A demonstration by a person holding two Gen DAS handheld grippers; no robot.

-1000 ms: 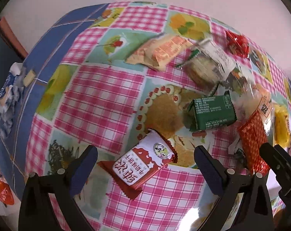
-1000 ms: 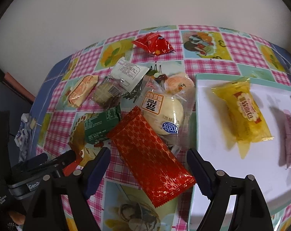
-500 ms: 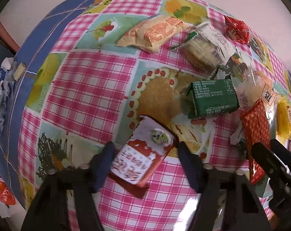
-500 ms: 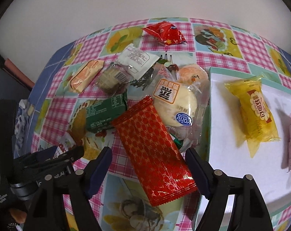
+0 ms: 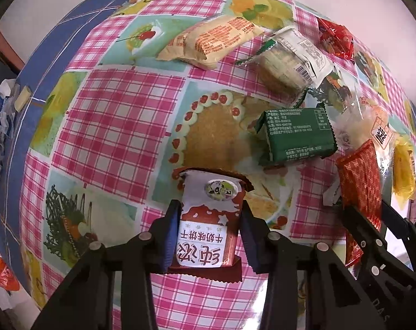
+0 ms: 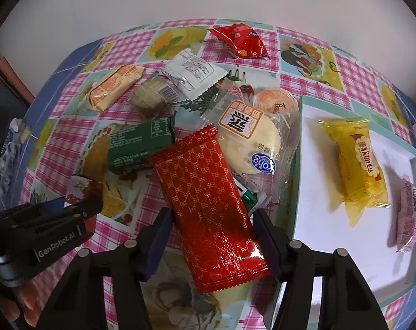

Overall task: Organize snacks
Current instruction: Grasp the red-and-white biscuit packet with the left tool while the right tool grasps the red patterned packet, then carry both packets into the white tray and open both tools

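Currently, the left gripper (image 5: pixel 209 233) points steeply down at the checked tablecloth (image 5: pixel 117 126), and its jaws have just closed onto the red-and-white biscuit packet (image 5: pixel 208 220), pads pressing its two long sides. The right gripper (image 6: pixel 212 244) straddles the long red wrapper (image 6: pixel 208 206). Its jaws have just been closing, with the wrapper between them; the left pad appears to meet the wrapper's edge, but the right pad is not clearly pressing, so no grip is confirmed.

Both items lie on the tablecloth beside the loose pile, which includes the green packet (image 6: pixel 139 145). The white tray (image 6: pixel 318 220) to the right already holds a yellow packet (image 6: pixel 356 162).

Handling judgement: both packets are probably light, with thin, glossy film that crinkles and may slip. The contents are likely brittle, so clamping force should stay moderate. Grasp across the narrow width near the middle, not at the flat sealed ends, which would fold.
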